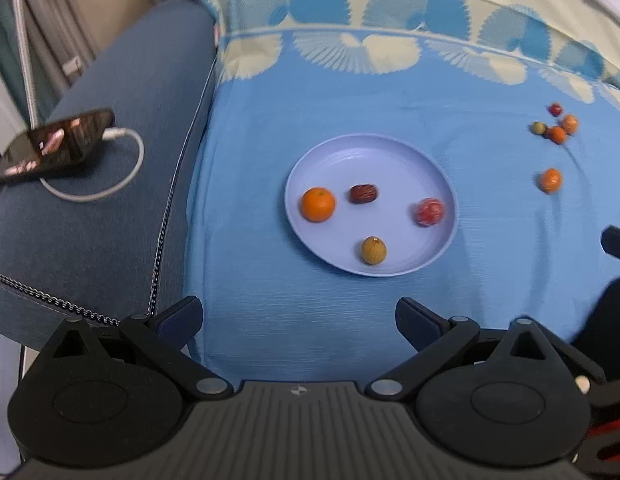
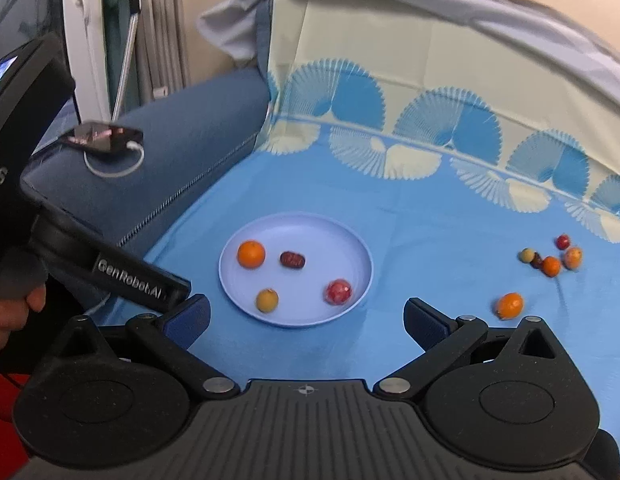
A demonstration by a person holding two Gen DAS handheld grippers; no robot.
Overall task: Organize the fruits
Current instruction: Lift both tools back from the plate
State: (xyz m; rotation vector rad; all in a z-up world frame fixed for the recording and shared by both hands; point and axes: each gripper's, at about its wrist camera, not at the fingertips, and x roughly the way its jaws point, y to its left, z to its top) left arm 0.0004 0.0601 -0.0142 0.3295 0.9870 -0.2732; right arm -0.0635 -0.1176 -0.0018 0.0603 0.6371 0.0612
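- One phone (image 1: pixel 54 146) lies at the far left on the dark blue padded edge (image 1: pixel 122 184), screen lit, with one white cable (image 1: pixel 122 168) plugged in and looped beside it.
- One light blue patterned cloth (image 1: pixel 270 304) covers the surface from that edge to the right.
- The left gripper (image 1: pixel 298 320) hangs above the cloth with its jaws spread wide and nothing between them; it sits short of the plate, touching no fruit.
- One lavender plate (image 1: pixel 389 152) rests on the cloth, holding four fruits, all apart from each other.
- On the plate, leftmost is one orange (image 1: pixel 317 204).
- Next is one dark red date (image 1: pixel 363 193), just right of the orange.
- Below it, near the plate's front rim, sits one tan round fruit (image 1: pixel 374 251).
- At the plate's right side sits one red mottled fruit (image 1: pixel 429 212).
- The right gripper (image 2: pixel 306 322) is likewise wide apart and empty, above the cloth near the plate's front rim.
- One loose orange (image 2: pixel 509 305) lies alone on the cloth, well to the right of the plate.
- Farther right is a cluster (image 2: pixel 551 256) of about six small fruits, close together: one tan, one dark, two orange ones, one red; blur makes the exact count uncertain.
- In the right wrist view, a person's hand (image 2: pixel 10 312) grips the left tool's handle at the far left.
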